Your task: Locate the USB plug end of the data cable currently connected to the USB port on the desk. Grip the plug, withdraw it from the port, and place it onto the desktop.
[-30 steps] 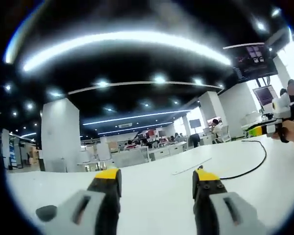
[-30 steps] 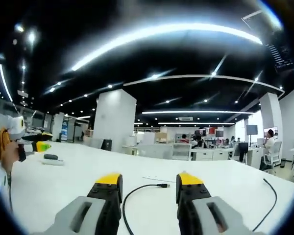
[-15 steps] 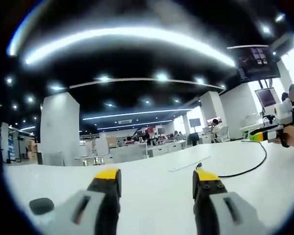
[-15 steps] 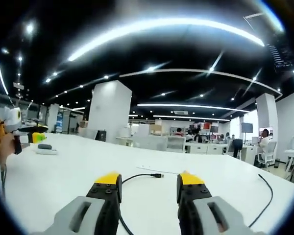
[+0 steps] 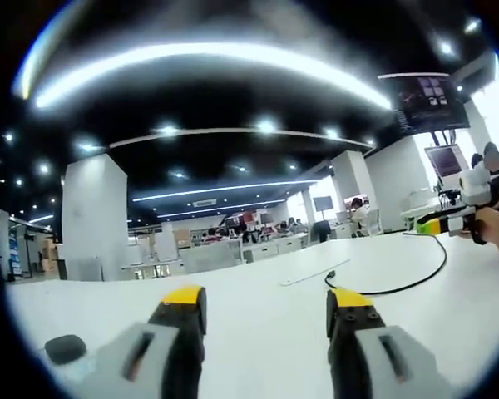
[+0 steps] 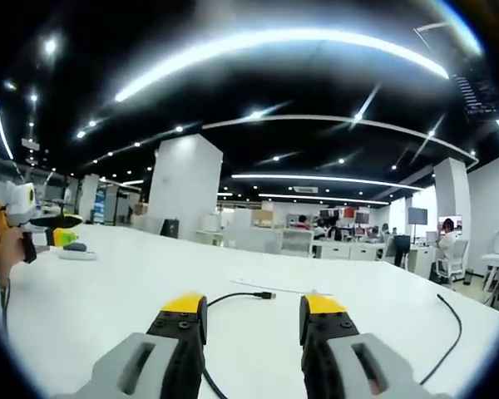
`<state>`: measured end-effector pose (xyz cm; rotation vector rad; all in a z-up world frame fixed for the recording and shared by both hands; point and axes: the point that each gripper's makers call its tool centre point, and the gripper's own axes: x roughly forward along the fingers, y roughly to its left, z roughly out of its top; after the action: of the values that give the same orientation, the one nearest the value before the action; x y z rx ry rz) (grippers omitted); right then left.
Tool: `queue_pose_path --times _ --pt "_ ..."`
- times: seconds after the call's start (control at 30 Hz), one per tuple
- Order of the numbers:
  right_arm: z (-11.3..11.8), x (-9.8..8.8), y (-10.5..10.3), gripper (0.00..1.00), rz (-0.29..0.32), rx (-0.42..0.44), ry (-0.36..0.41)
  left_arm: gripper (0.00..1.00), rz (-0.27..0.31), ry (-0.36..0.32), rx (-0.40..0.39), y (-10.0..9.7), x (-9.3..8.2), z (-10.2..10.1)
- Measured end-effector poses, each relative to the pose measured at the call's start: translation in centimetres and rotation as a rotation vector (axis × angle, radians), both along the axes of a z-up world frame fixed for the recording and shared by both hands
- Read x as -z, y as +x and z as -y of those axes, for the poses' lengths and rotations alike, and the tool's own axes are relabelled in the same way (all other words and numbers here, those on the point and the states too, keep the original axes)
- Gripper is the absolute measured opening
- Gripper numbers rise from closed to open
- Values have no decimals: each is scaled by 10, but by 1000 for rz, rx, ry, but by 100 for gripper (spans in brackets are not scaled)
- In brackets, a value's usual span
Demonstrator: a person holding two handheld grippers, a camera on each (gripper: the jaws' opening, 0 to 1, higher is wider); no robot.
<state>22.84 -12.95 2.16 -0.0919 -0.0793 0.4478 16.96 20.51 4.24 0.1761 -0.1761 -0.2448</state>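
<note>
White desk [image 6: 108, 274] bearing a black data cable [image 6: 224, 298] that runs from between the jaws of the right claw [image 6: 254, 307] to its USB plug [image 6: 267, 294], lying flat just ahead, long axis crosswise. Right claw nearer; both it and the left claw [image 5: 266, 301] are open and empty.

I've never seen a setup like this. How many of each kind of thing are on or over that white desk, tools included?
Hand-held grippers: 2 (left gripper, right gripper)
Black cable: 1, as far as I can tell
Small dark object: 1
Thin flat strip: 1
Total: 5
</note>
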Motion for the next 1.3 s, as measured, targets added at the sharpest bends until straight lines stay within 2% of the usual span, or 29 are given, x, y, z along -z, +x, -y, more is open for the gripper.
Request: queue_pose_path --times 1.3 --pt "-2 7 4 44 -18 -20 -3 58 -18 9 29 5 7 9"
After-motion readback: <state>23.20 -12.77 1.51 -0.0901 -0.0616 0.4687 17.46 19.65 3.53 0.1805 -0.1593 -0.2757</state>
